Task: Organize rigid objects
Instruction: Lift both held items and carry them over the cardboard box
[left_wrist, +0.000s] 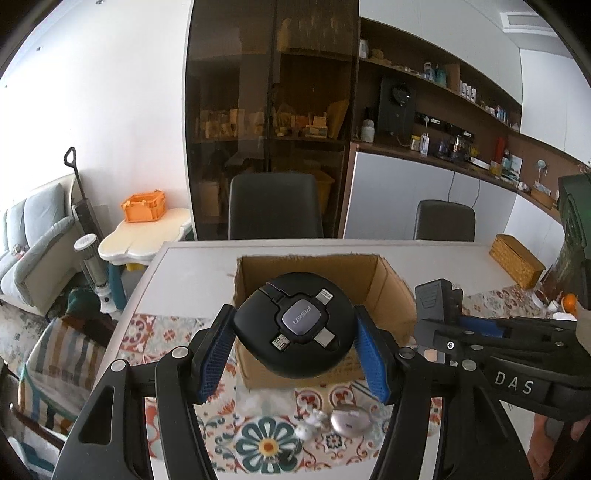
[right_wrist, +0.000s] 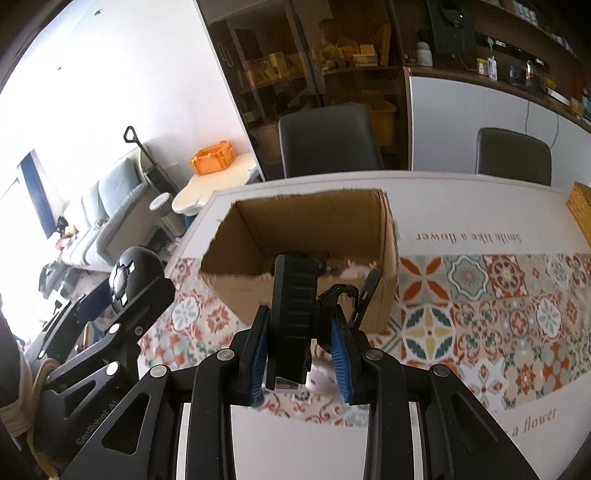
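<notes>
Left gripper (left_wrist: 295, 332) clamped on round cable reel (left_wrist: 295, 328), right gripper (right_wrist: 299, 350) on black clip (right_wrist: 293, 317), both above box (right_wrist: 258, 295). Prob. light, stiff, smooth plastic; grip across widest sides.

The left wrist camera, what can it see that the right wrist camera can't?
Only the left wrist view shows the round black cable winder's top with its plugs, and the small silvery and white things on the patterned mat below it. Only the right wrist view looks down into the cardboard box, where a few things already lie, and shows the words printed on the table cover. Both show the box, the left gripper clamped on the winder, the right gripper clamped on a black ribbed block, and two dark chairs behind.
</notes>
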